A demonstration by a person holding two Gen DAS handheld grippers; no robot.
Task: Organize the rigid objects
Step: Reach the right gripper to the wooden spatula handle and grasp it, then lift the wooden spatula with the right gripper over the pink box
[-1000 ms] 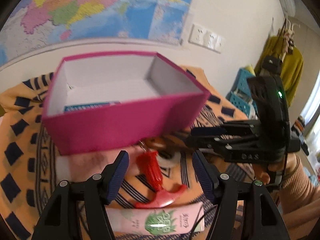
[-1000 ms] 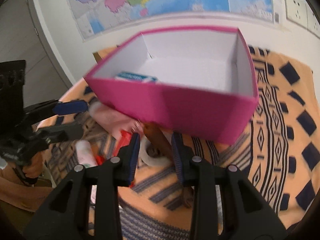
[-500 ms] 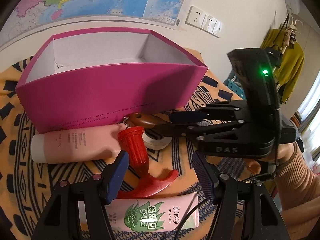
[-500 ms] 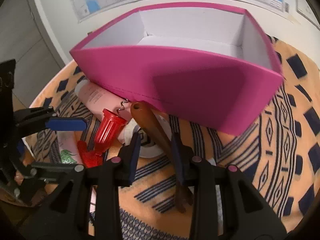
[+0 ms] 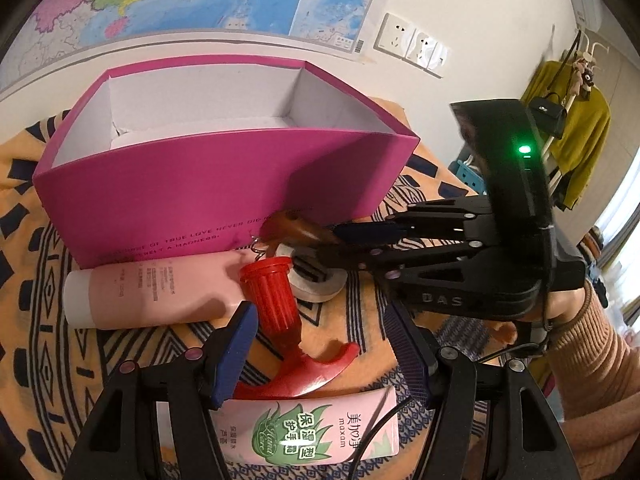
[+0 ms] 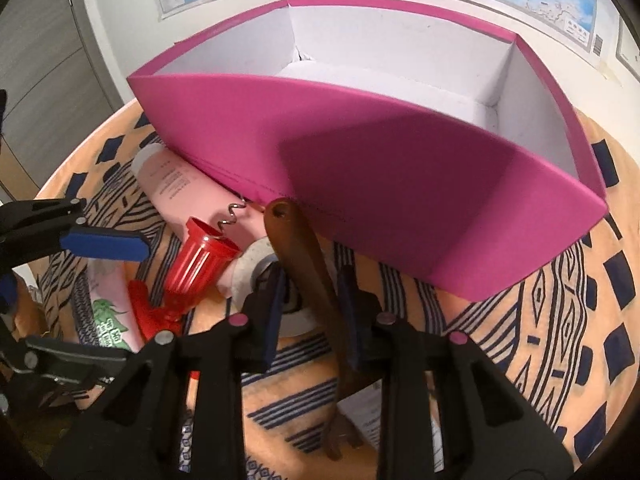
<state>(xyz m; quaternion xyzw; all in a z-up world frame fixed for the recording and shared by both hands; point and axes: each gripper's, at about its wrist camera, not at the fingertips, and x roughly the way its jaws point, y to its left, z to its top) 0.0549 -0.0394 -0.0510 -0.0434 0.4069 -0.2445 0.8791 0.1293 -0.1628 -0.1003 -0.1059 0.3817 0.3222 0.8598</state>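
The right tool (image 6: 310, 300) is closing on the brown wooden handle (image 6: 304, 256) lying at six o'clock of the pink box (image 6: 420, 168), presumably to lift it in. The left tool (image 5: 320, 344) hangs open over one red corkscrew (image 5: 280, 312). Two pink tubes (image 5: 160, 296) and one tape roll (image 5: 316, 284) wait on the tabletop.

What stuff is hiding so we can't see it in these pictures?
- Floor of the pink box: both views, near wall hides most of it.
- Far end of the brown wooden handle: right wrist view, closing right gripper covers it.
- Green-label tube: left wrist view, cut by the bottom edge and the left gripper.
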